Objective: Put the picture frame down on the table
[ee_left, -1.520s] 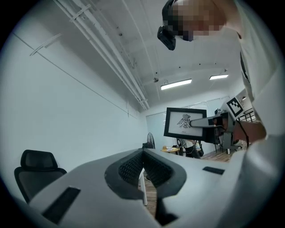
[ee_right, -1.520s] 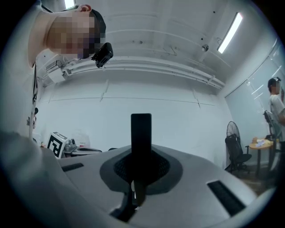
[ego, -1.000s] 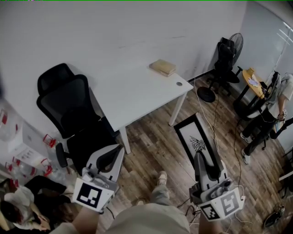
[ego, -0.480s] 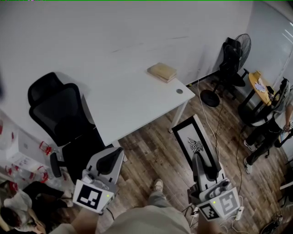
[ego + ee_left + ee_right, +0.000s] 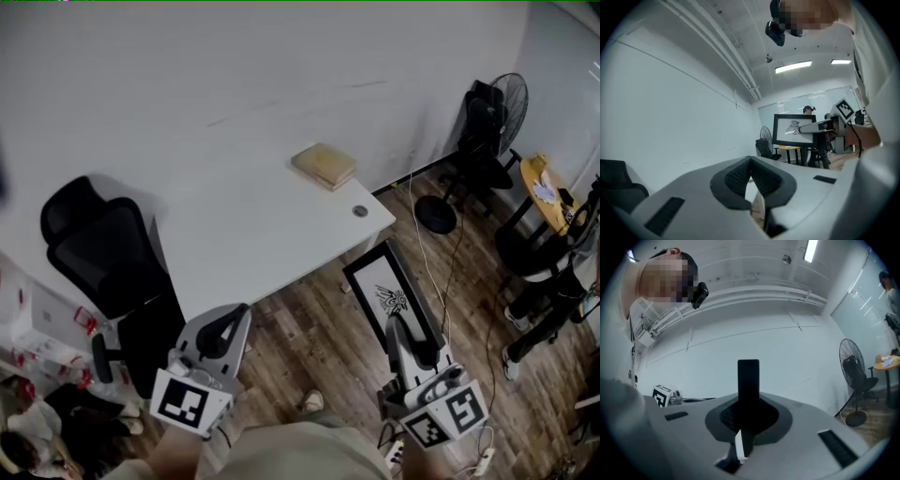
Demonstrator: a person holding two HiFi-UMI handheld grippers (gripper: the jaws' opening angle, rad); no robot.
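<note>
In your right gripper [image 5: 401,328] — jaws clamped on the black rectangular picture frame [image 5: 388,292], long axis running forward; white table [image 5: 253,225] just to its left; left gripper [image 5: 228,317] closed, empty.

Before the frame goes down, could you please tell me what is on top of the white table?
A tan book-like stack lies near the table's far edge, and a small round object near its right corner. The left gripper covers its near corner.
</note>
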